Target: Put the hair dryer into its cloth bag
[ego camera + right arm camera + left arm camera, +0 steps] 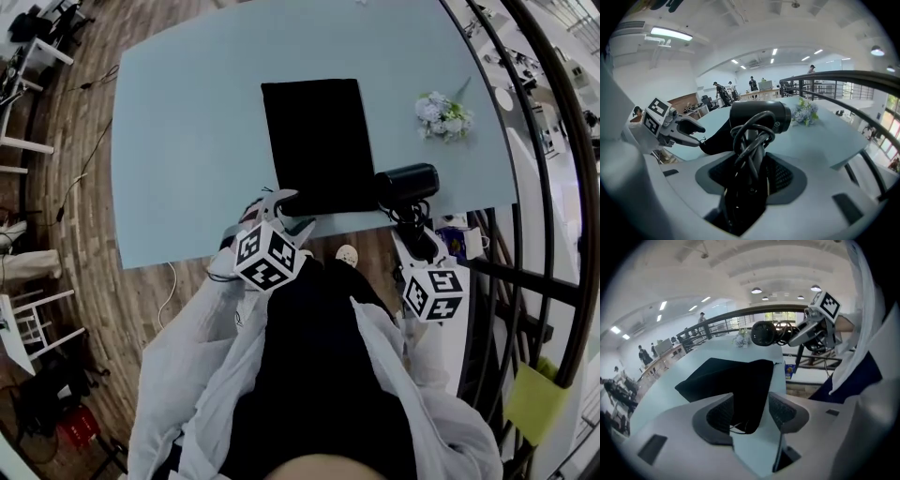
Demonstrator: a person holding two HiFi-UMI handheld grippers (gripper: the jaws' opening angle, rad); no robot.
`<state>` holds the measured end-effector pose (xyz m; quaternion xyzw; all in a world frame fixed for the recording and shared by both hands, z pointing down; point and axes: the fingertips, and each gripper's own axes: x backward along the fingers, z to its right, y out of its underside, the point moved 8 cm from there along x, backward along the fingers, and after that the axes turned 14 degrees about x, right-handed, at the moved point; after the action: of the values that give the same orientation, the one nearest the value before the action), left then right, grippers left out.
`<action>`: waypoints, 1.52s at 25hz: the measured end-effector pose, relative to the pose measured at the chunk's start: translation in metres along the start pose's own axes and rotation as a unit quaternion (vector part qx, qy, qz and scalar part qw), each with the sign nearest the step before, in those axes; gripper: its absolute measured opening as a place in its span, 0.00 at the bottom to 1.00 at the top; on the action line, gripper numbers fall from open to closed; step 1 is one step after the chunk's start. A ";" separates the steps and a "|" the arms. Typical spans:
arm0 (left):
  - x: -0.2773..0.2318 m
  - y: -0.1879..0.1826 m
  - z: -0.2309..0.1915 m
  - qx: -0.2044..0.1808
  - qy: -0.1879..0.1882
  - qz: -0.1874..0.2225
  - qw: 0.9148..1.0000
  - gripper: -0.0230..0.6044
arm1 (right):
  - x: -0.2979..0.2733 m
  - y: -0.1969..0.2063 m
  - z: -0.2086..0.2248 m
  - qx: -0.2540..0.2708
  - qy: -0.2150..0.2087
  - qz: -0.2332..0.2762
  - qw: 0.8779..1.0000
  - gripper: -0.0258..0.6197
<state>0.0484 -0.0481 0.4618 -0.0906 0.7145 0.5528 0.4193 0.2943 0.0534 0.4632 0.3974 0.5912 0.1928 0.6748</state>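
Observation:
The black cloth bag (314, 141) lies flat on the pale blue table (187, 122), its near edge toward me. My left gripper (291, 211) is at the bag's near left corner, jaws wide open; in the left gripper view the bag (731, 378) and its drawstring corner show between the pads of the left gripper (750, 411) without being pressed. My right gripper (410, 220) is shut on the handle of the black hair dryer (408, 183), cord coiled round it, just right of the bag's near right corner. The right gripper view shows the right gripper (752, 173) on the hair dryer (759, 117).
A bunch of pale flowers (443, 115) lies on the table's right side. A dark curved railing (553, 187) runs close along the right. The table's near edge (216, 251) is just in front of me, with wooden floor (84, 216) to the left.

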 end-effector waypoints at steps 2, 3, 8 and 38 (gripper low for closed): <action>-0.001 0.007 -0.008 -0.044 0.009 -0.037 0.998 0.44 | -0.001 0.000 -0.011 -0.001 -0.002 0.000 1.000 0.36; -0.004 0.010 -0.012 -0.065 0.012 -0.056 0.996 0.44 | -0.001 0.000 -0.017 -0.001 -0.003 -0.001 1.000 0.36; -0.021 0.020 -0.017 -0.155 0.029 -0.125 0.980 0.44 | 0.005 0.008 -0.041 -0.001 -0.009 -0.008 1.000 0.36; -0.001 -0.010 -0.062 0.191 0.016 0.115 0.975 0.12 | -0.006 0.013 -0.103 0.119 -0.193 -0.042 0.973 0.36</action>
<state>0.0240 -0.1053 0.4575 0.0655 0.8191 0.4488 0.3512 0.1977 0.0884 0.4783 0.4792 0.4848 0.0122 0.7316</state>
